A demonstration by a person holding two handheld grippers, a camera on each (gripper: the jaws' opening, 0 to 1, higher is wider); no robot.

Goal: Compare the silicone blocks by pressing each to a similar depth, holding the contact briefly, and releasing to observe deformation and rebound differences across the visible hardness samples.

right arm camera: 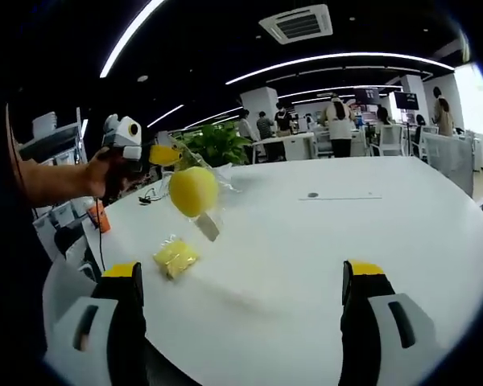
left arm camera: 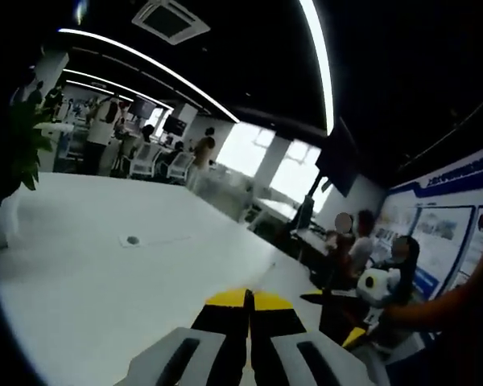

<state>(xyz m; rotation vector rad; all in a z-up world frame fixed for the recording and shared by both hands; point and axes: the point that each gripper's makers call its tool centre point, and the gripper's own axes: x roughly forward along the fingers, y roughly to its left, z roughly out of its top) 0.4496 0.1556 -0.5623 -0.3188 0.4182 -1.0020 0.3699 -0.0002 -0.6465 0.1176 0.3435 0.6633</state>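
Holding a bagged round yellow silicone block (right arm camera: 193,191) aloft with my left gripper (right arm camera: 163,154).
Right gripper (right arm camera: 245,281) jaws spread wide; square bagged yellow block (right arm camera: 175,256) lies flat on glossy white table (right arm camera: 322,241).

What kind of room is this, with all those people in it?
Probably a big open office or lab: a large white table, people at desks in the back, long ceiling light strips, and info posters on a wall.

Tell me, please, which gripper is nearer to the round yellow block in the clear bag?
Left. The left gripper holds the bag with the round yellow block hanging from it; the right gripper stands open, apart from it.
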